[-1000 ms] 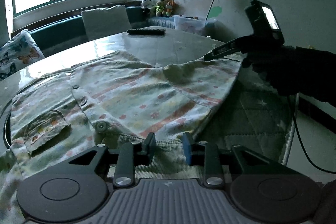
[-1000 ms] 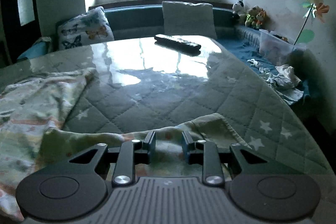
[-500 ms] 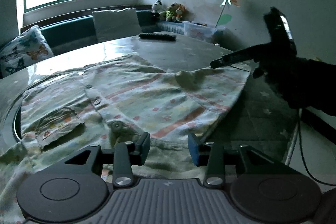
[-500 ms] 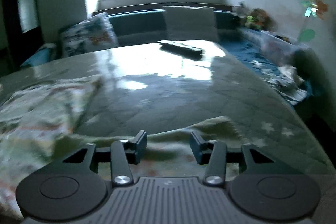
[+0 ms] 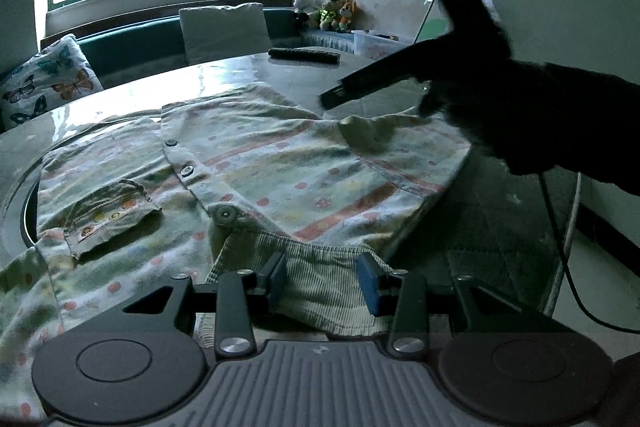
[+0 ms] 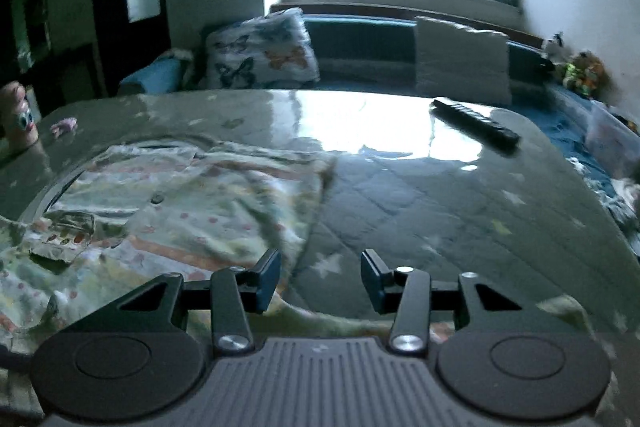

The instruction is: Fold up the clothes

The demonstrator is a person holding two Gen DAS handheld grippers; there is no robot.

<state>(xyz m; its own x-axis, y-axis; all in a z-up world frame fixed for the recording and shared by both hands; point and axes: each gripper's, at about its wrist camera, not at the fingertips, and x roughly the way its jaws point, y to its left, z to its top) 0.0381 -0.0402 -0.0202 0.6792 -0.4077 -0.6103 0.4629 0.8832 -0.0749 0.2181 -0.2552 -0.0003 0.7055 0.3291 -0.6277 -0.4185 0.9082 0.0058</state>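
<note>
I'm looking at a small button-up shirt (image 5: 304, 167) lying spread on the round counter (image 5: 224, 75), which is lying under a glossy clear cover over a quilted star-print cloth. The shirt is pale, printing-wise showing orange stripes and red dots, with round buttons (image 5: 225, 214) running down the front and a ribbed patch pocket (image 5: 112, 223) sitting on the chest. A ribbed collar (image 5: 320, 279) is lying nearest my left gripper (image 5: 322, 277); its fingers are standing apart, released, with the collar lying between them and the pads not pressing it. One shirt edge near the counter's right side is bunching up in a small peak.

My right gripper (image 5: 332, 99) is hovering above that bunched edge in the left wrist view, held by a dark-gloved hand (image 5: 500, 115). In its own view the fingers (image 6: 268, 275) are standing apart, released, with only quilted cloth showing between them; the shirt (image 6: 192, 211) is lying to the left, blurred.

A remote (image 6: 476, 125) is resting on the far side of the counter. A butterfly pillow (image 6: 260, 55) is sitting on the bench beyond.

I'm not reading any writing; small marks on the pocket are too tiny to tell.
</note>
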